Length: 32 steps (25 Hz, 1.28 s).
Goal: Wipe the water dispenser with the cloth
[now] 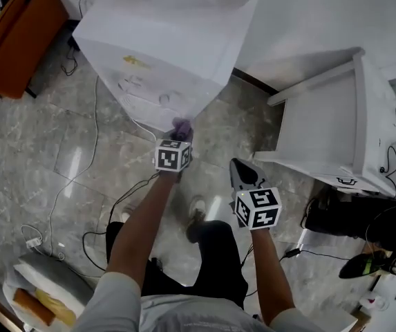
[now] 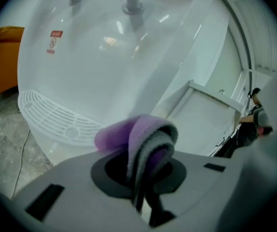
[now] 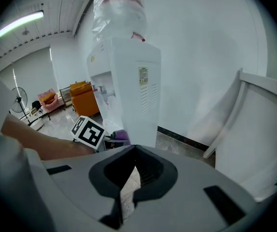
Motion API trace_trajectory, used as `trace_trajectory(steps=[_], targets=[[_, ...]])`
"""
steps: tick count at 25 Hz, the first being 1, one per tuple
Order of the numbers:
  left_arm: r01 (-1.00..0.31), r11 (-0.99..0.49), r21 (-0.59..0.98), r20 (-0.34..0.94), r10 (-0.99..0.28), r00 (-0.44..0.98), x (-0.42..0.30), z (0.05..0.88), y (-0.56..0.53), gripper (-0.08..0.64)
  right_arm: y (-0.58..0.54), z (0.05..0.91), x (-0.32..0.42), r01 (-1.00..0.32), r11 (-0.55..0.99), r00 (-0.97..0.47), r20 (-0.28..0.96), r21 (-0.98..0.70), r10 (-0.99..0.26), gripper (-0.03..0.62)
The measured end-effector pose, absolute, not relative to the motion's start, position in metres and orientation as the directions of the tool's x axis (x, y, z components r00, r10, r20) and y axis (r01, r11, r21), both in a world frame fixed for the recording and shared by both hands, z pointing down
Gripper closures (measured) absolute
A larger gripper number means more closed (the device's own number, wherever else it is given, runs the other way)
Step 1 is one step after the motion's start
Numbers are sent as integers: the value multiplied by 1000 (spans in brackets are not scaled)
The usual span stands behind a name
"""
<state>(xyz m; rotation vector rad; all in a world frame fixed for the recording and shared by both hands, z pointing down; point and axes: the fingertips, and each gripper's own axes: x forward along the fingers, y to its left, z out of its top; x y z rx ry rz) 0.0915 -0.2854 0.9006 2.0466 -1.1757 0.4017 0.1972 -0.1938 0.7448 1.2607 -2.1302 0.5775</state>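
Observation:
The white water dispenser point(image 1: 170, 47) stands ahead of me, its top tilted toward the upper left of the head view. My left gripper point(image 1: 179, 138) is shut on a folded purple and grey cloth point(image 1: 181, 127), which is at the dispenser's lower front corner. In the left gripper view the cloth point(image 2: 138, 134) bulges out of the jaws just below the drip tray grille point(image 2: 56, 117) and the taps point(image 2: 133, 4). My right gripper point(image 1: 241, 175) hangs back to the right, shut and holding nothing. Its view shows the dispenser's side point(image 3: 128, 91), the cloth point(image 3: 120, 136) and the left gripper's marker cube point(image 3: 92, 132).
A white chair-like frame point(image 1: 329, 123) leans by the wall at right, with black bags point(image 1: 350, 220) below it. An orange sofa point(image 1: 11, 37) sits at upper left. Cables point(image 1: 80, 185) trail over the grey tiled floor. A cushion point(image 1: 45, 289) lies at lower left.

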Motion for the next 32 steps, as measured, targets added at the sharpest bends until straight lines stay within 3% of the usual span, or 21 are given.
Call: trace_trajectory(steps=[6,17,26,32], targets=[[-810,-364,460,536,-614,580,94,921,-286,512,-195,771,182,-873,485,-373,713,-53,-593,583],[-623,-325,712,357,-596,719,104,932,-284,514,-204,789,121,-768,637,-465,741,-66,-484,583],[-626,-215,749,403,-603,688,93,964,-292,514,-221,798,93,-731,680,-458,778,-56,-429,583],[-620,-120,775,411,-650,639,49,997,-297,514,-225,813,92,-728,684,-429,813,-52,-394,583]])
